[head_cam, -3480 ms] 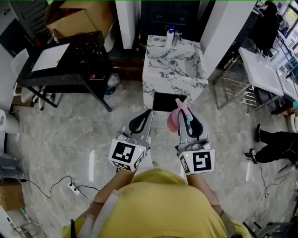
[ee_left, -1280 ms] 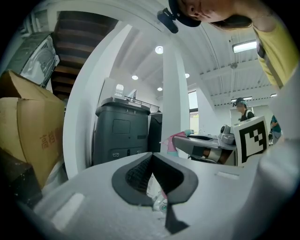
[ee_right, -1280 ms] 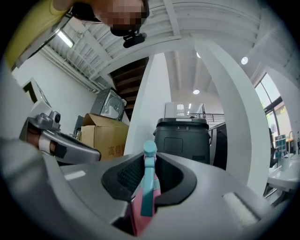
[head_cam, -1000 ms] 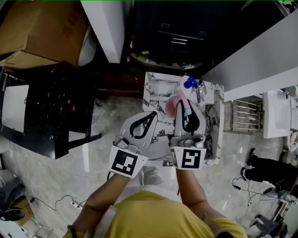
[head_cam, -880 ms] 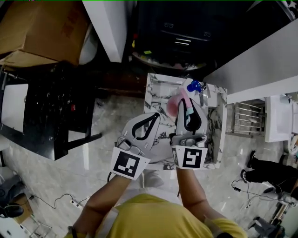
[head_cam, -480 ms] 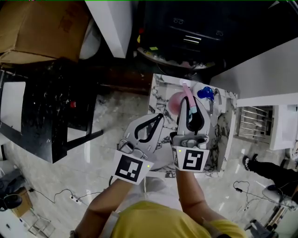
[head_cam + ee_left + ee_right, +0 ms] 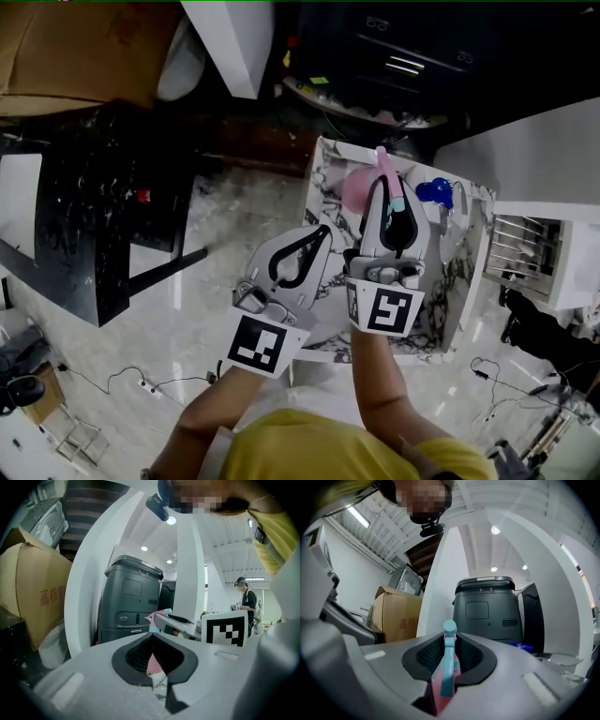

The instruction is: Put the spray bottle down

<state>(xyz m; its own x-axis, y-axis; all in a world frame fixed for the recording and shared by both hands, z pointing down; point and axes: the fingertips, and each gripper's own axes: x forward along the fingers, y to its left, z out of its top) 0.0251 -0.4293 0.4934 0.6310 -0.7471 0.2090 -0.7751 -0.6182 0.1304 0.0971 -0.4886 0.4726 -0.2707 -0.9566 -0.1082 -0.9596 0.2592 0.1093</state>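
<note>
Person wears a yellow top [image 7: 309,455]; forearms uncovered.
Left gripper [image 7: 324,231] and right gripper [image 7: 383,185]: pale grey moulded shells, tapering toward the front. Fingers [image 7: 136,657] lined with black ribbed padding.
Left cube [image 7: 258,344] and right cube [image 7: 386,310] at the rear: white, printed with black square markers.

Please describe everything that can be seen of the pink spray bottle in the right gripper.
The spray bottle has a rounded pink body, plastic as it looks, and a pink spray head with a light teal front piece. The right gripper is shut on the head, so the body hangs beside the jaws, over the marble-patterned table. Whether its base touches the top cannot be told.
</note>
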